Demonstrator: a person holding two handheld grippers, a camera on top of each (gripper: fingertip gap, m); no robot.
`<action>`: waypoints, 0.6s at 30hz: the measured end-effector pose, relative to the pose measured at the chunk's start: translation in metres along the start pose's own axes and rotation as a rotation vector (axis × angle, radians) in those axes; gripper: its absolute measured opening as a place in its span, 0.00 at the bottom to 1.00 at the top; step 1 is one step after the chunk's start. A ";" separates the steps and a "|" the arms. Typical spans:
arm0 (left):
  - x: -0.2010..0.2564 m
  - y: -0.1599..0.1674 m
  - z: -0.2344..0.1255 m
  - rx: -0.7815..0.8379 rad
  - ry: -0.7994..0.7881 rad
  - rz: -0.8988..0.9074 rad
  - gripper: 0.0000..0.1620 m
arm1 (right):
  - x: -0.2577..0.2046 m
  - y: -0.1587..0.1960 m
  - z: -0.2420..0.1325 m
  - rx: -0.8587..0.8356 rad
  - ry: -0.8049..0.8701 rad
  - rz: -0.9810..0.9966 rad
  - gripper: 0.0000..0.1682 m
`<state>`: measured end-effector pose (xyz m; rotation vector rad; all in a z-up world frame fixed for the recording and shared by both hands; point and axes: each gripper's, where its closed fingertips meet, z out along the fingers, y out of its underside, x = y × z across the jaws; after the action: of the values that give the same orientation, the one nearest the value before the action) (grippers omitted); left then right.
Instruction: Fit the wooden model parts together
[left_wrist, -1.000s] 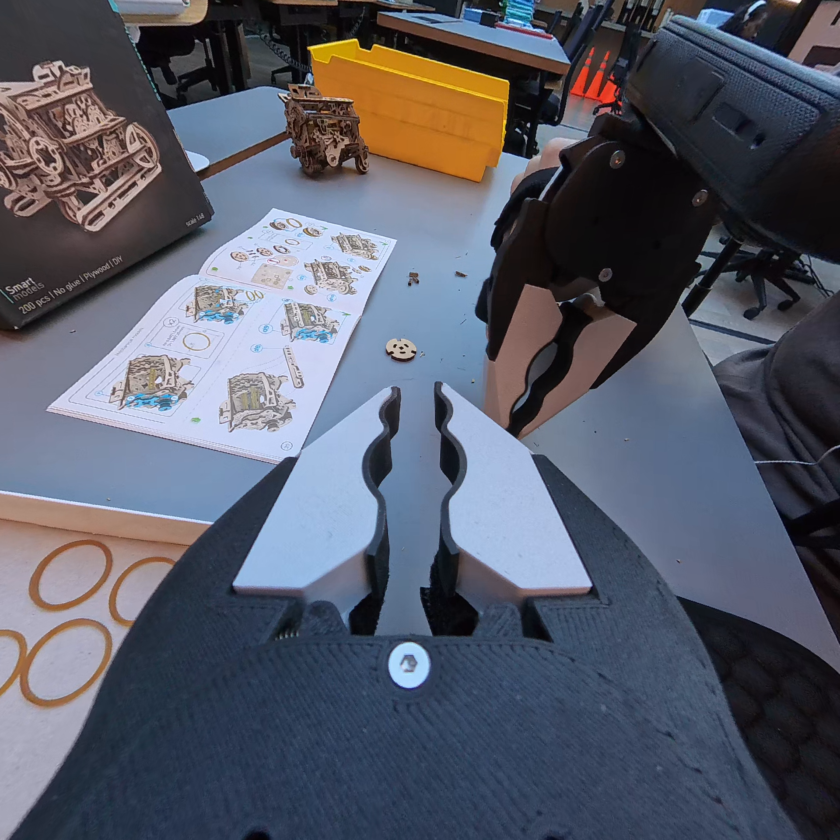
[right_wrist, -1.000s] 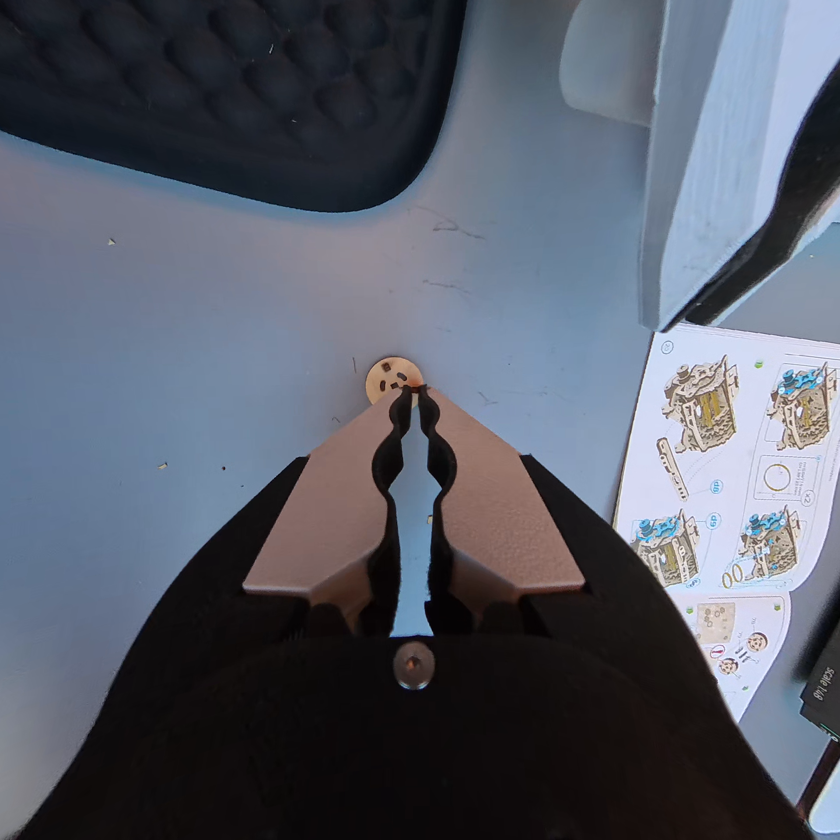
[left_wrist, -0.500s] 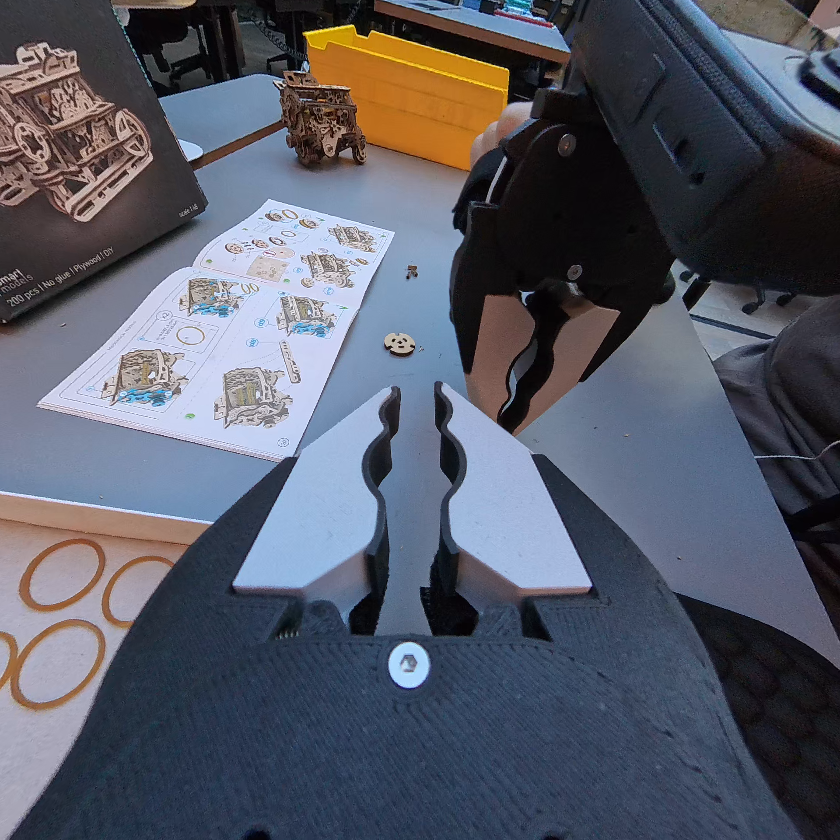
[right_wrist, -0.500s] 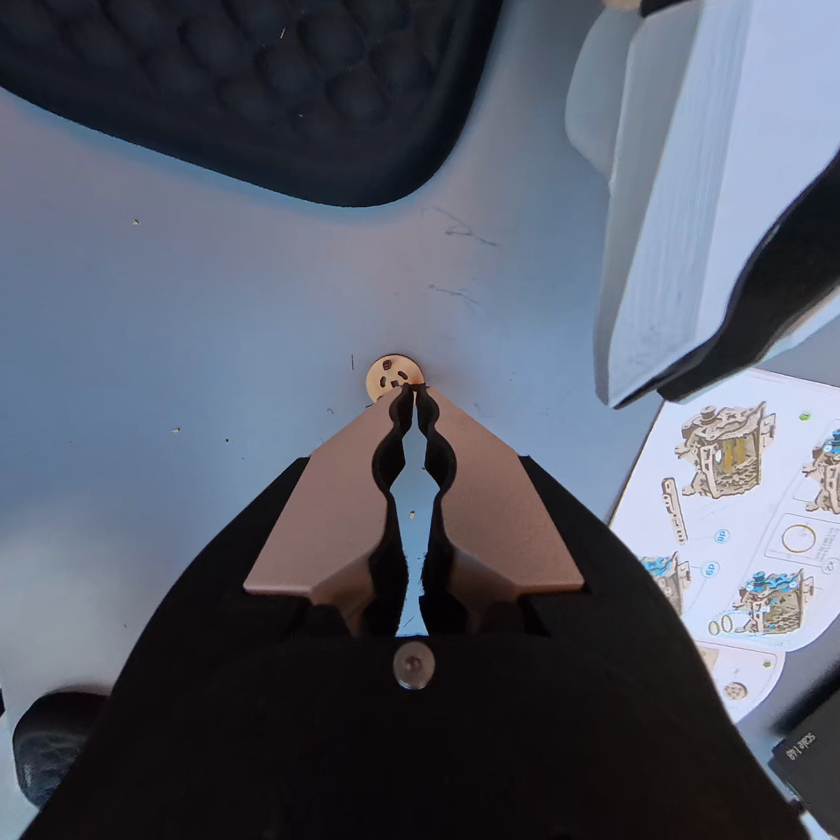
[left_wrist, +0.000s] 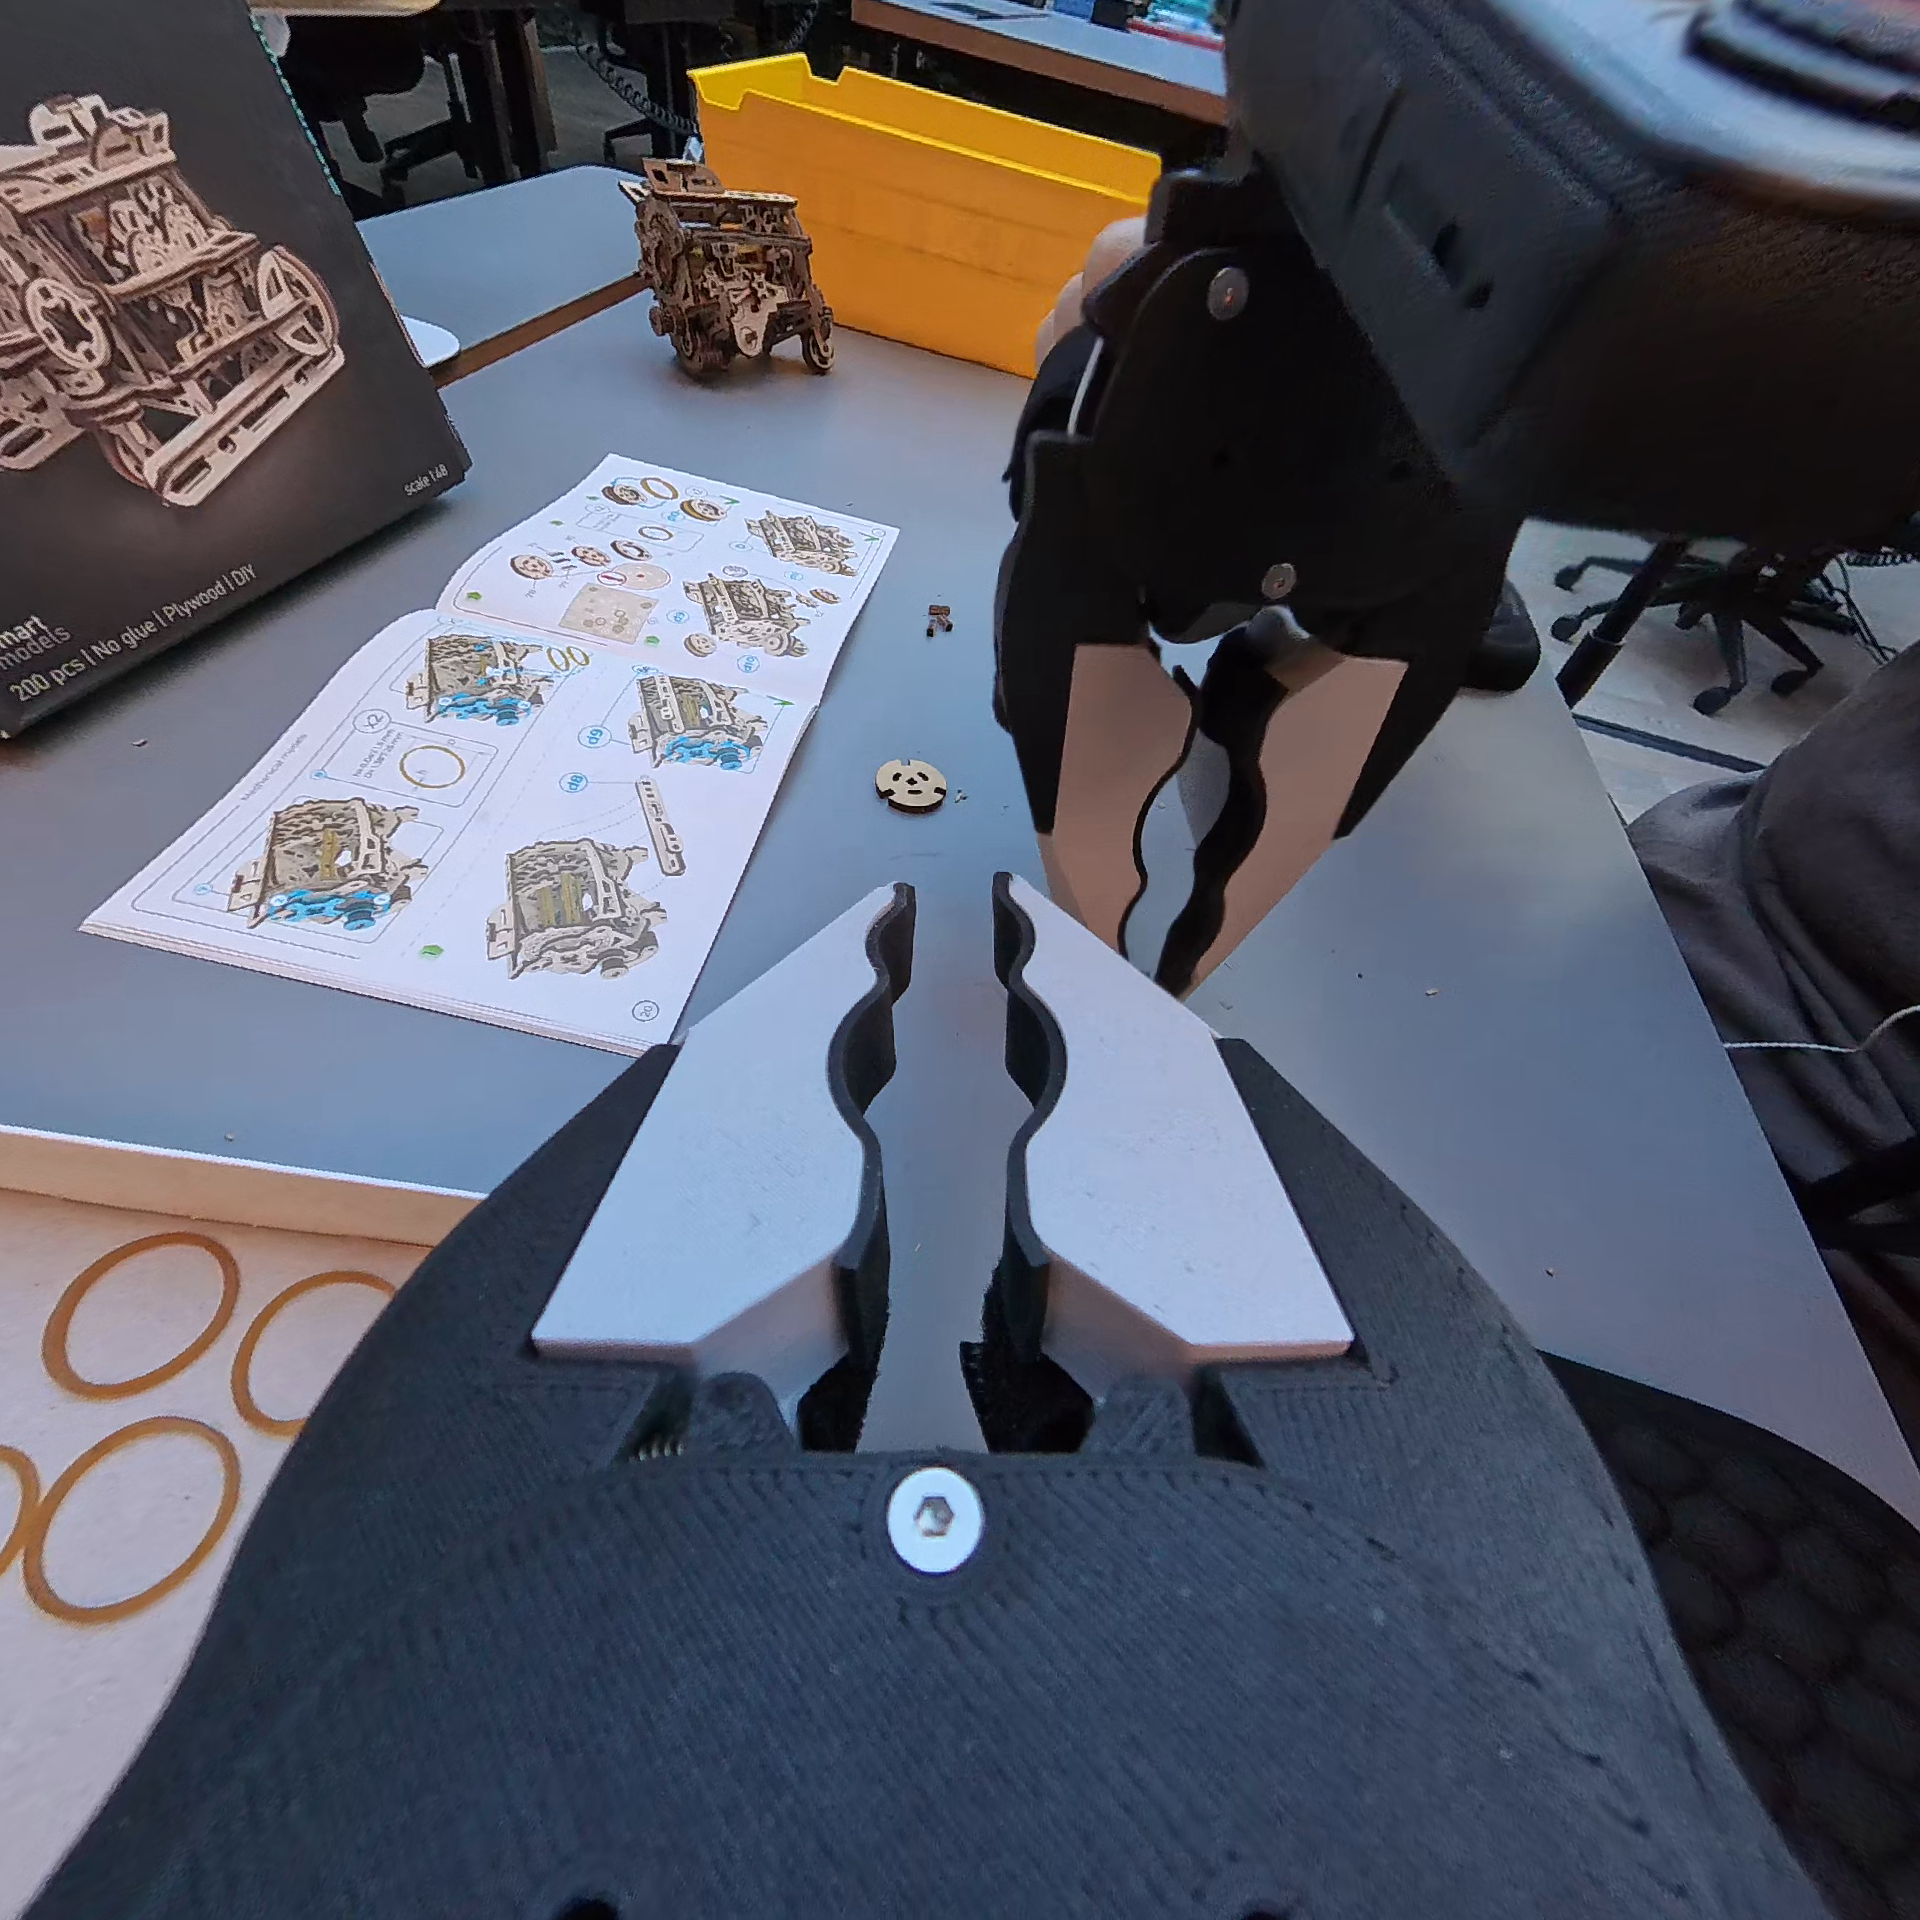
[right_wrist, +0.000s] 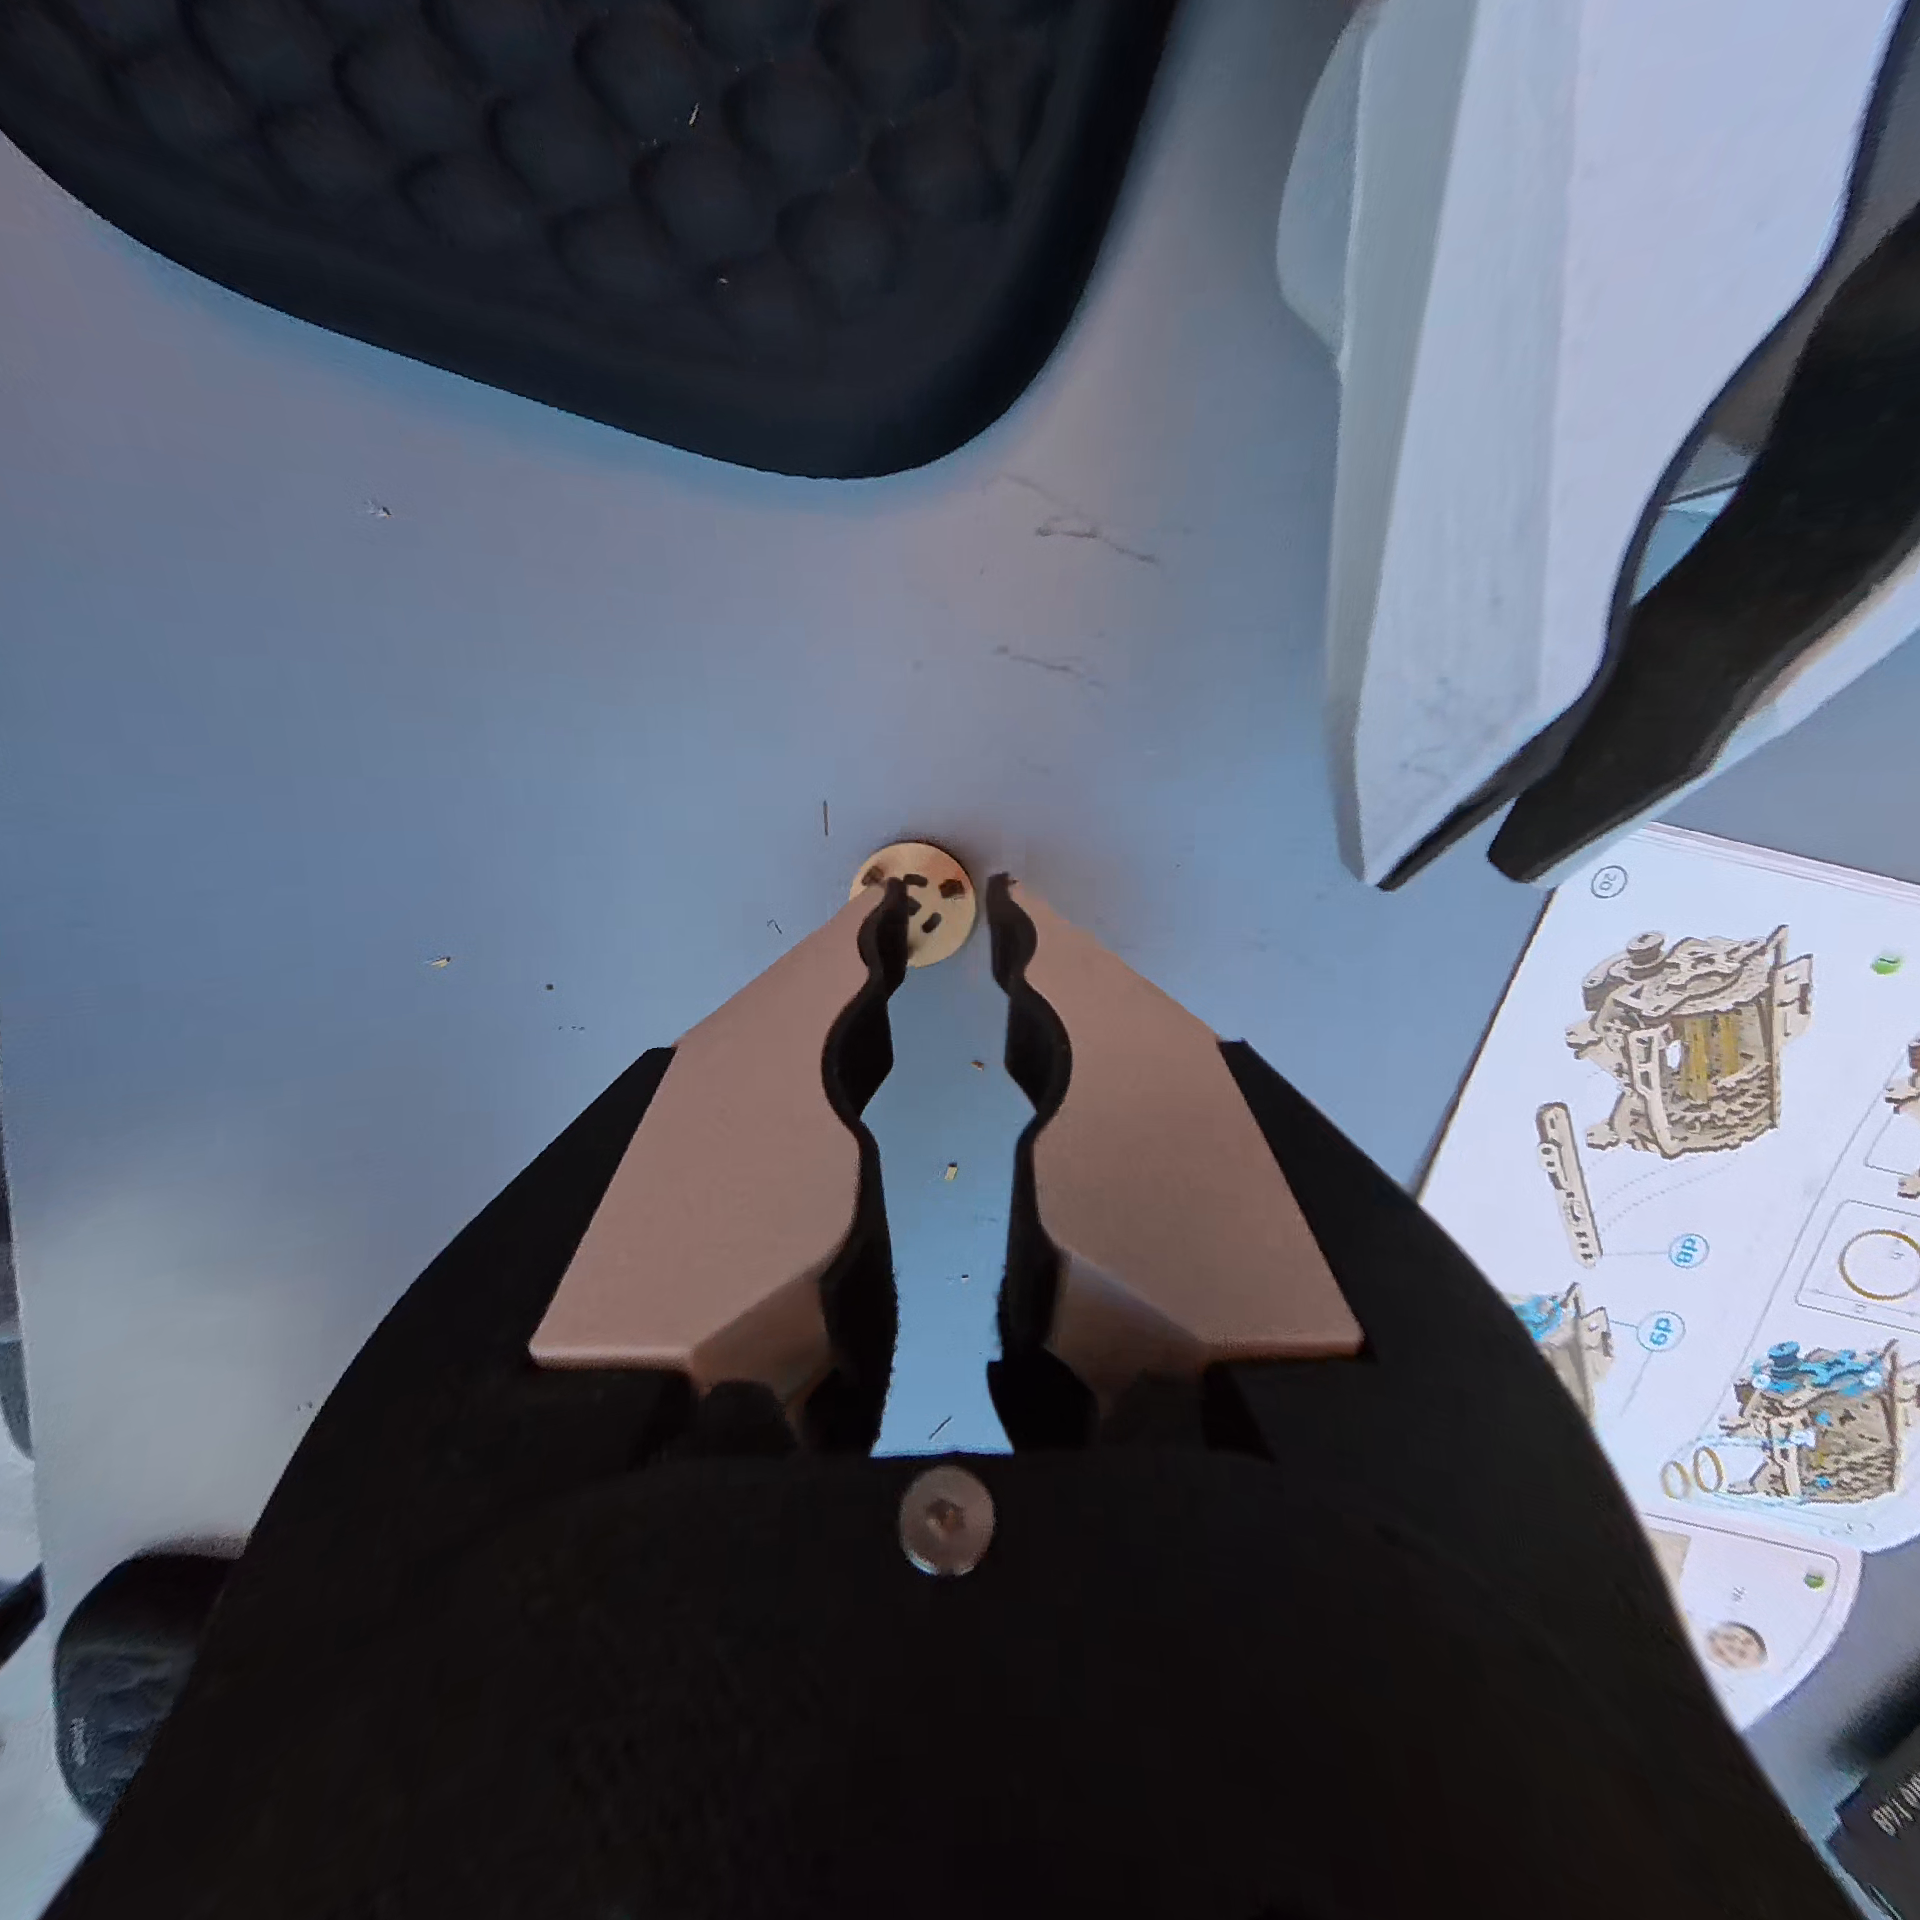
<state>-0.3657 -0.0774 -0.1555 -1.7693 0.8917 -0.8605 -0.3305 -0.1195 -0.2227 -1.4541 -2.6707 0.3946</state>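
Only one loose part matters at present: the small wooden disc (right_wrist: 914, 902), which lies flat on the grey surface (right_wrist: 520, 707) directly ahead of the right gripper (right_wrist: 940, 896). Its jaws are parted, with nothing held between them, and in the right wrist view the disc is seen just past the tips, offset slightly toward the left-hand jaw, whose tip overlaps its near edge. Whether that tip touches the disc or merely hangs above it cannot be told. No long axis is offered by the disc, being round, so only its thin rim can be gripped; a short advance and a small shift toward the left-hand jaw are judged necessary before closing.

The left gripper (left_wrist: 954, 902) is also held with jaws apart and empty. From these jaws the wooden disc (left_wrist: 911, 784) lies ahead and a little to the left, clearly farther off than from the right gripper (left_wrist: 1174, 935), which is therefore judged the nearer one.

The disc's small cut-outs are only partly made out, and its near edge is covered. A tiny dark fragment (left_wrist: 939, 619) farther ahead is too small to identify. The assembled wooden model (left_wrist: 727, 281) stands well beyond, past the open instruction booklet (left_wrist: 499, 748).
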 end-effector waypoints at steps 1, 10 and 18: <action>0.000 0.000 0.000 0.000 0.000 0.000 0.08 | 0.000 -0.002 -0.002 0.002 0.018 -0.013 0.10; -0.001 0.002 0.000 -0.005 0.000 -0.004 0.08 | -0.001 -0.006 -0.004 -0.150 0.186 -0.359 0.05; -0.001 0.000 -0.001 0.000 0.000 -0.005 0.08 | 0.000 0.001 0.004 -0.249 0.199 -0.410 0.05</action>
<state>-0.3673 -0.0771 -0.1558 -1.7720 0.8872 -0.8634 -0.3300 -0.1200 -0.2270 -0.8890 -2.8232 -0.1099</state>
